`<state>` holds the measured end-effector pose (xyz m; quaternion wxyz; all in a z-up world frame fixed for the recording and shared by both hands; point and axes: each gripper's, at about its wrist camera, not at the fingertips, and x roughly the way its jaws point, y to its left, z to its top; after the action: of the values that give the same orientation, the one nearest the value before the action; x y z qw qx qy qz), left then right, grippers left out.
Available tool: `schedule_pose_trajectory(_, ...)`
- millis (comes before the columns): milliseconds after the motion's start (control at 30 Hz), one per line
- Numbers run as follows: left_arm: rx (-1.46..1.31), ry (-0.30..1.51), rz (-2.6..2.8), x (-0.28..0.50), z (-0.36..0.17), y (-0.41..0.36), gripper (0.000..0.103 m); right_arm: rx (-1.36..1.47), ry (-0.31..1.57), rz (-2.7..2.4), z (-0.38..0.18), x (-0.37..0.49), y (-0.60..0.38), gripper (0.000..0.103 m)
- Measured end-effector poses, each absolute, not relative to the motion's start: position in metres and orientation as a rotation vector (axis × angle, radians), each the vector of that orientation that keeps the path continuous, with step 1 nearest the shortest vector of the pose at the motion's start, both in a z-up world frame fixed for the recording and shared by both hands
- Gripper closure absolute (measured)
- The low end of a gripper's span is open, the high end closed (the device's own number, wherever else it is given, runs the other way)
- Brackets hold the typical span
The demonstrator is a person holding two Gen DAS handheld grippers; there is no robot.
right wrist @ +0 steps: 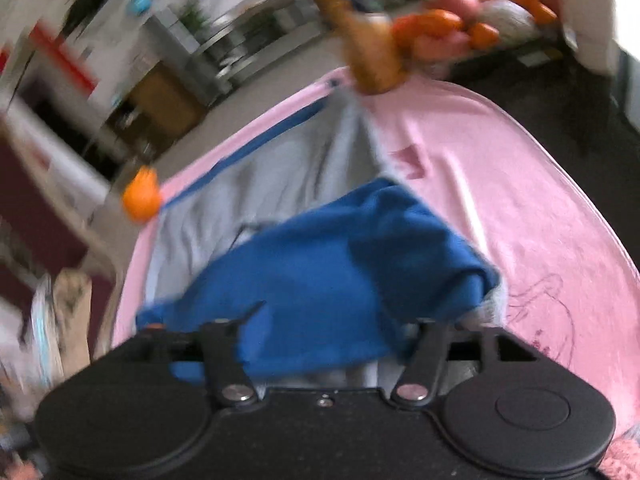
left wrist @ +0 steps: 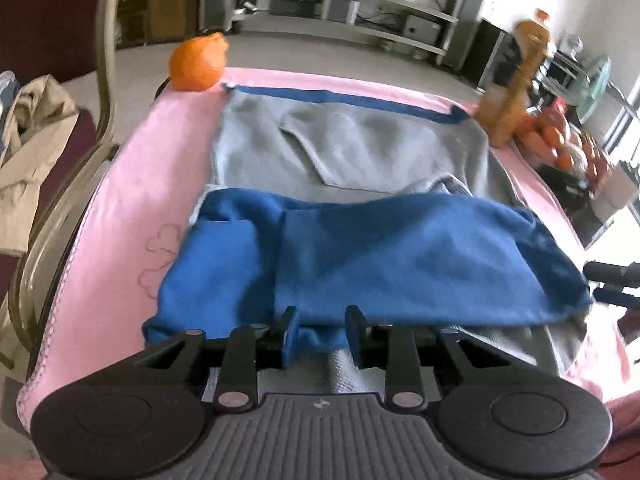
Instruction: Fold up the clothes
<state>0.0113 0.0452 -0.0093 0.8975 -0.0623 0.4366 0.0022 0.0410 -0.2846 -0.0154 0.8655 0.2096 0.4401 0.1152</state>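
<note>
1. The grey and blue garment (left wrist: 340,200) lies on the pink cloth (left wrist: 120,220), its blue part folded toward 6 o'clock.
2. The left gripper (left wrist: 322,332) stands parted, holding nothing.
3. The right gripper (right wrist: 332,332) is wide apart; blue fabric lies between, not pinched.

Grey and blue garment (left wrist: 344,148), partly folded

It lies flat on the pink cloth (left wrist: 132,208), blue trim at the far edge, its blue near section (left wrist: 400,256) doubled back over the grey body.
</note>
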Motion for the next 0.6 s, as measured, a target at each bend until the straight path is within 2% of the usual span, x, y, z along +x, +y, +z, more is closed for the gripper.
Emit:
schedule_pose_trajectory(67,-0.101,0.904,0.006,0.014,-0.012,0.038,0.071,0.374,0.9,0.274,-0.012,0.036,-0.271,0.002)
schedule_pose_trajectory(100,-0.093,0.907,0.009,0.014,-0.014,0.035,0.071,0.341,0.893,0.286,-0.01,0.034,-0.263,0.0)
schedule_pose_trajectory(267,-0.065,0.911,0.036,0.019,-0.019,0.032,0.07,0.175,0.922,0.203,-0.023,0.035,-0.239,0.0)
schedule_pose_trajectory(400,-0.049,0.906,0.058,0.022,-0.021,0.032,0.068,0.061,0.808,0.169,-0.028,0.029,-0.235,0.0)
schedule_pose_trajectory(600,-0.037,0.895,0.072,0.024,-0.021,0.029,0.066,0.183,0.815,0.066,-0.019,0.042,-0.25,0.0)
